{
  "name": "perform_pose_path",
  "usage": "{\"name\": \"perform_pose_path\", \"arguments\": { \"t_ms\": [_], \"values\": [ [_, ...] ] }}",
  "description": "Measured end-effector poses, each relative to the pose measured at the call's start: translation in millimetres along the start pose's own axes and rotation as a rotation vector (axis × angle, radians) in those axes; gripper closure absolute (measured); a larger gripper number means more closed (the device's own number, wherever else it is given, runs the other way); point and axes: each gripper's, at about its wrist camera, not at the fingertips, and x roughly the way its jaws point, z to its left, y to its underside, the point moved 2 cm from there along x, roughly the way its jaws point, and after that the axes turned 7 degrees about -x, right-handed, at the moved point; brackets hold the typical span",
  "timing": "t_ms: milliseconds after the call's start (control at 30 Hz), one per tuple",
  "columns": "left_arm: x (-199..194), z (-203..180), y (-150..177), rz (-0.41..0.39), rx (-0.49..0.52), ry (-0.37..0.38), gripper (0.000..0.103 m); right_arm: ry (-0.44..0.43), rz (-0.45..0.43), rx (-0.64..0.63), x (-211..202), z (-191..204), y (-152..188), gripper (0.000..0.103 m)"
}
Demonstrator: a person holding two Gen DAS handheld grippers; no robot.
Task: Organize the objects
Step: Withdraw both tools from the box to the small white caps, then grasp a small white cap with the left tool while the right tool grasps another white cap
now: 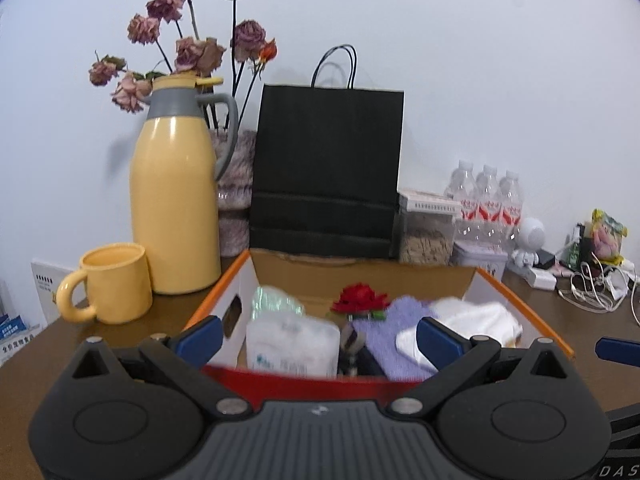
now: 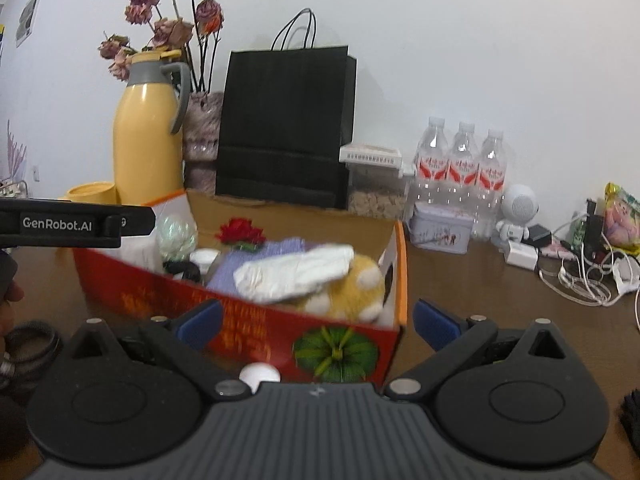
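An open red-and-orange cardboard box [image 1: 292,380] [image 2: 256,324] sits on the brown table, filled with a red fabric flower [image 1: 360,299] [image 2: 240,233], a lilac cloth [image 1: 384,332] [image 2: 280,249], a white cloth [image 1: 472,320] [image 2: 296,270], a white packet [image 1: 292,346] and an orange-and-white plush toy [image 2: 352,292]. My left gripper [image 1: 318,336] hovers open just in front of the box, fingers spread wide with nothing between them. My right gripper [image 2: 316,320] is open too, close to the box's near right corner. A small white ball [image 2: 260,374] lies beneath it.
Behind the box stand a yellow thermos jug [image 1: 174,200], a yellow mug [image 1: 112,284], dried roses in a vase [image 1: 236,184], a black paper bag [image 1: 328,172], a clear container [image 1: 426,228], three water bottles [image 2: 460,172], a small tin [image 2: 440,232] and tangled cables [image 2: 580,276].
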Motion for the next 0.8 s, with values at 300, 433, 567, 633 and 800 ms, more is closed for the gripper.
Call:
{"name": "perform_pose_path", "arguments": {
  "t_ms": [300, 433, 567, 633, 800],
  "values": [
    [-8, 0, 31, 0.082, 0.019, -0.031, 0.000, -0.014, 0.071, 0.030, -17, -8, 29, 0.000],
    [-6, -5, 41, 0.126, 0.035, -0.033, 0.000, -0.005, 0.083, 0.058, -20, -17, 34, 0.000],
    [1, -15, 51, 0.174, 0.077, -0.035, 0.000, 0.029, 0.120, 0.083, -15, -29, 37, 0.000],
    [5, -20, 55, 0.199, 0.090, -0.035, 0.000, 0.047, 0.137, 0.108, -12, -36, 39, 0.000],
    [17, -35, 63, 0.263, 0.101, -0.016, 0.000, 0.083, 0.175, 0.158, -6, -47, 45, 0.000]
  ]
}}
